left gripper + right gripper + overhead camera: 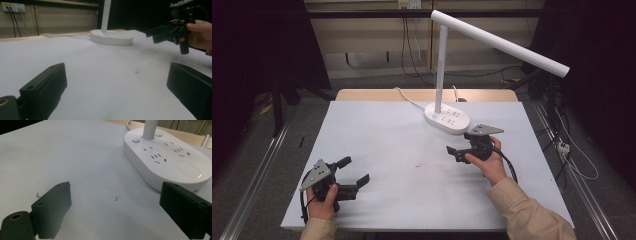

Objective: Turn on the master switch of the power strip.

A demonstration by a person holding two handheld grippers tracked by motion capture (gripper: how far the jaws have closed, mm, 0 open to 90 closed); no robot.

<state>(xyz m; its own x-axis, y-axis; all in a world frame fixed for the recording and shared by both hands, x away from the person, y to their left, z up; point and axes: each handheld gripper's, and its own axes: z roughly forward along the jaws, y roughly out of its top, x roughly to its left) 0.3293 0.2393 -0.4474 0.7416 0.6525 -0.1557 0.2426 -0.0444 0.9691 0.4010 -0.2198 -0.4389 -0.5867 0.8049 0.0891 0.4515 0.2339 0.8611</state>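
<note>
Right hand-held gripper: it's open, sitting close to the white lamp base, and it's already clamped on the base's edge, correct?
Not quite. The right hand-held gripper is open and close to the lamp base, but it is not clamped on it. The right gripper view shows the jaws spread with bare table between them, the base lying just ahead.

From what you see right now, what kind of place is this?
Probably a lab or recording workspace: a bare white table with only a white desk lamp with sockets in its base, many loose cables on the floor, dark surroundings.
</note>
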